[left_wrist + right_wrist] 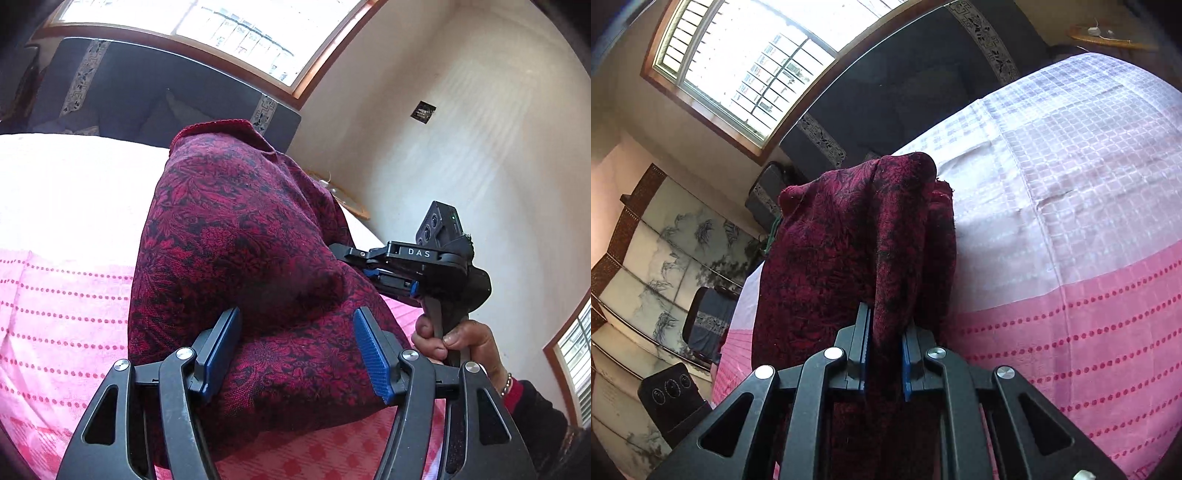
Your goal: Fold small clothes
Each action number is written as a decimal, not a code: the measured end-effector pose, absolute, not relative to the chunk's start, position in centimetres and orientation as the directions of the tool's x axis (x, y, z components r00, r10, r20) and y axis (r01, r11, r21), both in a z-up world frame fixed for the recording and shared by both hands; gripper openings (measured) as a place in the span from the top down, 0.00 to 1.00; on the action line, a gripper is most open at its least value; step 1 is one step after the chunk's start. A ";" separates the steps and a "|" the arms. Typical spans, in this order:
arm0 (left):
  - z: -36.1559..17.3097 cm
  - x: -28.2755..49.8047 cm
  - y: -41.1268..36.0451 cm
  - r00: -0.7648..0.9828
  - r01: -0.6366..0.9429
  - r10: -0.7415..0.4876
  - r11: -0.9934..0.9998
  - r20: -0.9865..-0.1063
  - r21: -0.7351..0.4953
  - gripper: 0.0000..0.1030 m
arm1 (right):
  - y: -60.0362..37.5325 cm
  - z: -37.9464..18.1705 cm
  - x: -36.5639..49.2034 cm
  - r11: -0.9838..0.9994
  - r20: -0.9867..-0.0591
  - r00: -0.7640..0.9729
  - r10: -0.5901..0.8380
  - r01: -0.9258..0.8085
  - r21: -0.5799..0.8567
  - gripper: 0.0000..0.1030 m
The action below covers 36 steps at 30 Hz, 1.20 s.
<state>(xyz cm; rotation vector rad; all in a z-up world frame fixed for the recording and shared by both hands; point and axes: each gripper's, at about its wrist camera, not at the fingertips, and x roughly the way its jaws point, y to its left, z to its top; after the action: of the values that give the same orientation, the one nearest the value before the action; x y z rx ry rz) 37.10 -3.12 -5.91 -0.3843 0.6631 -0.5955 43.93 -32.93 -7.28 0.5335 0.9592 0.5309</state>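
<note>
Garment [240, 236] maroon, floral-patterned, bunched

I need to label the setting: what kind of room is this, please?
Probably a bedroom in a home: a bed with a pink dotted bedspread, a dark headboard under a barred window, and a painted folding screen.

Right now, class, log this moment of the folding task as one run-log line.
step: folding | left hand-held gripper: open, garment between pads | right hand-held gripper: shut on dark red patterned garment | surface: pink bedspread
</note>
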 end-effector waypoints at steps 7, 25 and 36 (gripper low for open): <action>-6.5 37.5 -3.2 0.631 0.372 -0.621 0.768 -0.465 -0.521 0.36 | -33.8 -6.9 43.0 0.693 -0.527 0.526 0.668 -0.180 0.698 0.75; -7.4 36.5 -2.1 0.675 0.332 -0.607 0.758 -0.419 -0.562 0.34 | -29.6 -4.5 47.2 0.803 -0.662 0.464 0.588 -0.235 0.548 0.82; -8.0 35.5 -2.9 0.678 0.347 -0.615 0.750 -0.402 -0.563 0.34 | -30.9 -5.7 50.2 0.674 -0.502 0.472 0.724 -0.333 0.659 0.84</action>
<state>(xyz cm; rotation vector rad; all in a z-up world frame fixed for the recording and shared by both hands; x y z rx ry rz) 35.54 -2.95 -8.04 -0.4709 0.6150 -0.5635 50.17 -30.86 -5.71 0.5197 0.8526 0.6833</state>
